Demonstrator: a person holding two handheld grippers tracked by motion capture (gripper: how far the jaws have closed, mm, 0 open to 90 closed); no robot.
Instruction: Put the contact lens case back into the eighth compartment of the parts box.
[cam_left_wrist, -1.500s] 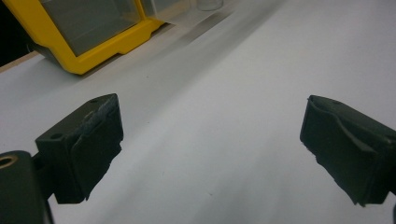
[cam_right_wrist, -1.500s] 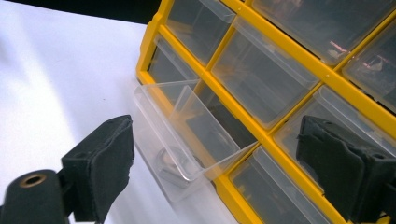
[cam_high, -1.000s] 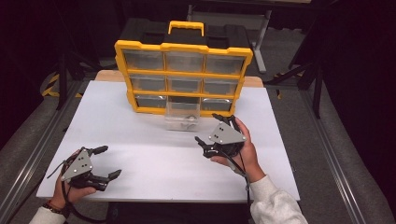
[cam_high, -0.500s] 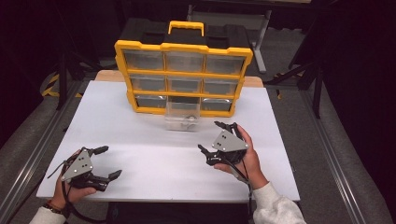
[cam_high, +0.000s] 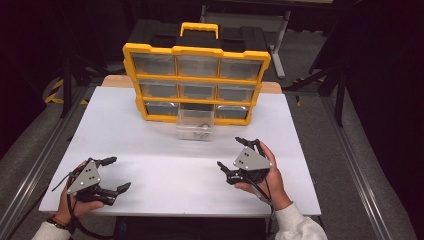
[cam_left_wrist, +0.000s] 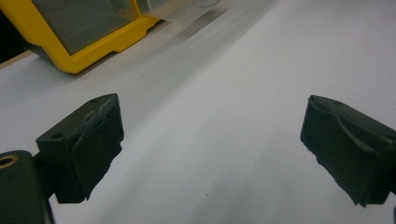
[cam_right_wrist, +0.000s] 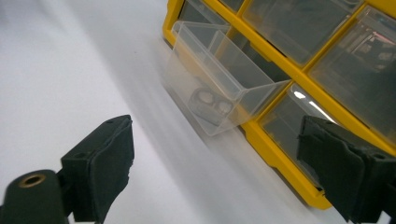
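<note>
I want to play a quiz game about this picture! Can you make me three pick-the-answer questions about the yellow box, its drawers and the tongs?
1. Where is the pulled-out drawer?
A. top row, left
B. bottom row, middle
C. middle row, right

2. What colour is the frame of the drawer box?
A. yellow
B. red
C. green

3. How are the right tongs?
A. shut on a drawer
B. shut on nothing
C. open, holding nothing

Answers:
1. B, the clear drawer sticks out from the middle of the bottom row onto the white table.
2. A, the frame and handle are yellow.
3. C, their two black jaws stand wide apart with nothing between them, as do the left tongs.
</note>
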